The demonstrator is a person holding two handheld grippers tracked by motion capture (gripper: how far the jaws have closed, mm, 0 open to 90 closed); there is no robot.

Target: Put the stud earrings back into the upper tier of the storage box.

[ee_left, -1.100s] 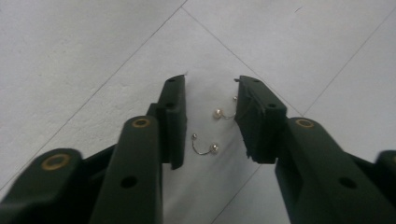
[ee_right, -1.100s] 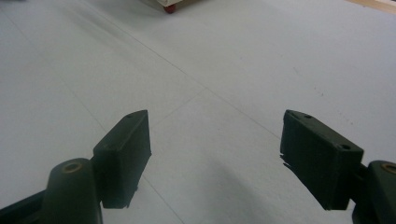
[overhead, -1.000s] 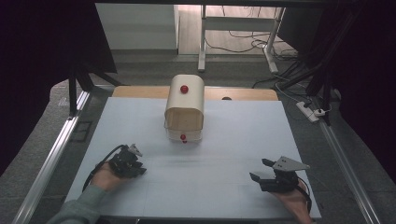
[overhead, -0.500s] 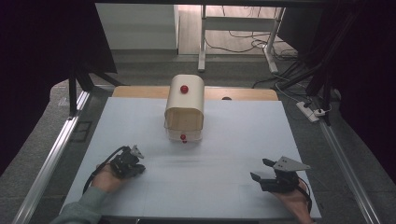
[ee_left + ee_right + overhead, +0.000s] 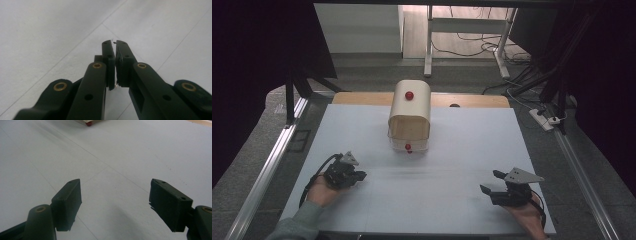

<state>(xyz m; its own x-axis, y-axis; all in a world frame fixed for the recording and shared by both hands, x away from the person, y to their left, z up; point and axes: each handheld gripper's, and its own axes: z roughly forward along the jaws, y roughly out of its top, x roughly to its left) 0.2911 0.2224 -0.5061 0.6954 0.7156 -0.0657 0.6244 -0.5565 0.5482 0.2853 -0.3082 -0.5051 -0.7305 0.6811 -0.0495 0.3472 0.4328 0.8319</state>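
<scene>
Cream roll-top wooden bread box with red knobs: table centre-rear; likely light, rigid; grasp lower red knob. Left gripper just closed, empty; right gripper agape, empty.

A white table carries 1 cream, round-topped box with 2 red knobs, standing at its far middle.
</scene>
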